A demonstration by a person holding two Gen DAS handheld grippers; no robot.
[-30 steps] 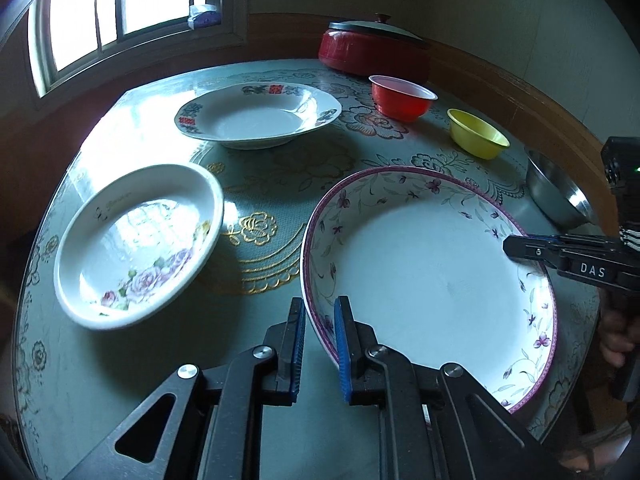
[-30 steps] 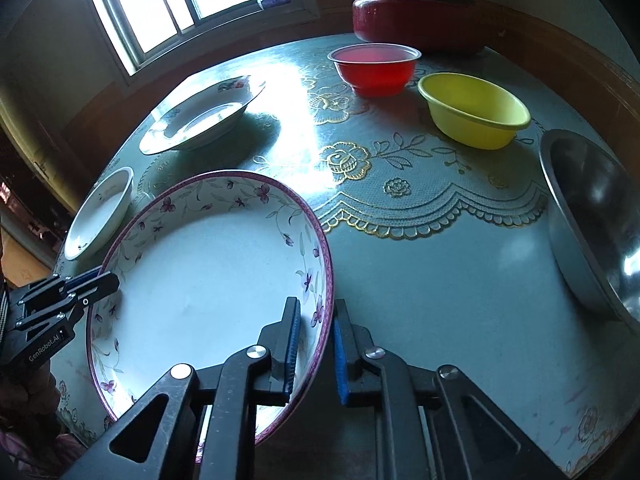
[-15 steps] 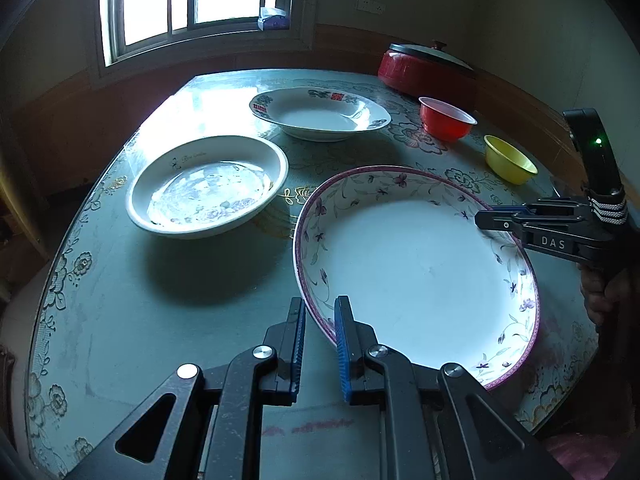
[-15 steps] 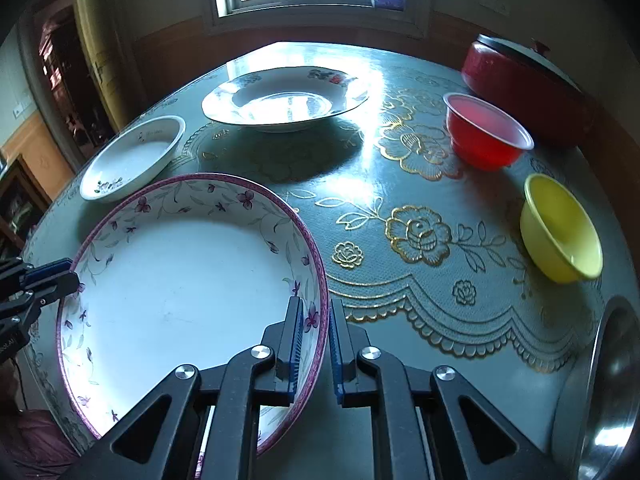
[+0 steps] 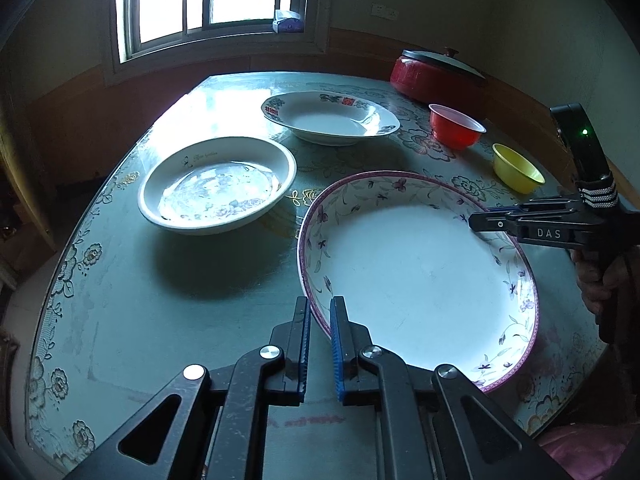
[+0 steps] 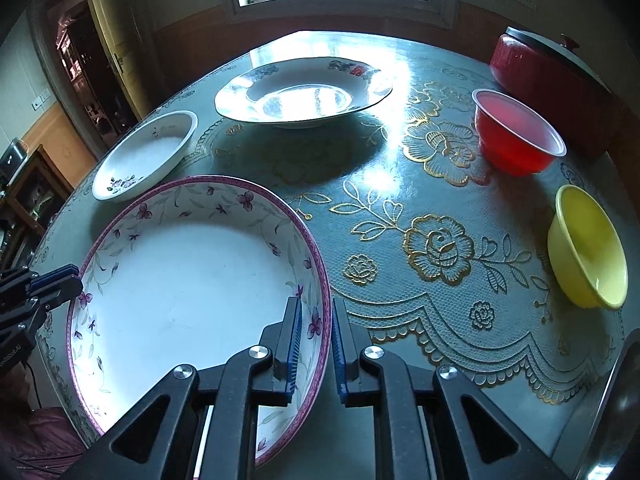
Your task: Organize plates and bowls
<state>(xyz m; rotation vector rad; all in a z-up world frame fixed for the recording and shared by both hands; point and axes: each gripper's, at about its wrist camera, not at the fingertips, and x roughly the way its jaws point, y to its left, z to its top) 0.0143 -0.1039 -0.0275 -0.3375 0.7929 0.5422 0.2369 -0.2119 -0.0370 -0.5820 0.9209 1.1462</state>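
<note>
I have the large white oval plate with purple floral rim (image 5: 420,272), low in frame on the green tablecloth (image 5: 160,280), pinched at opposite rims: left gripper (image 5: 319,344) narrow on it, right gripper (image 6: 312,354) likewise. Next, I judge, a level two-handed carry and stacking.

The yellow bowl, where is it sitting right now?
In the right wrist view the yellow bowl sits on the table's right side, just nearer than the red bowl and beyond the metal bowl's rim.
</note>
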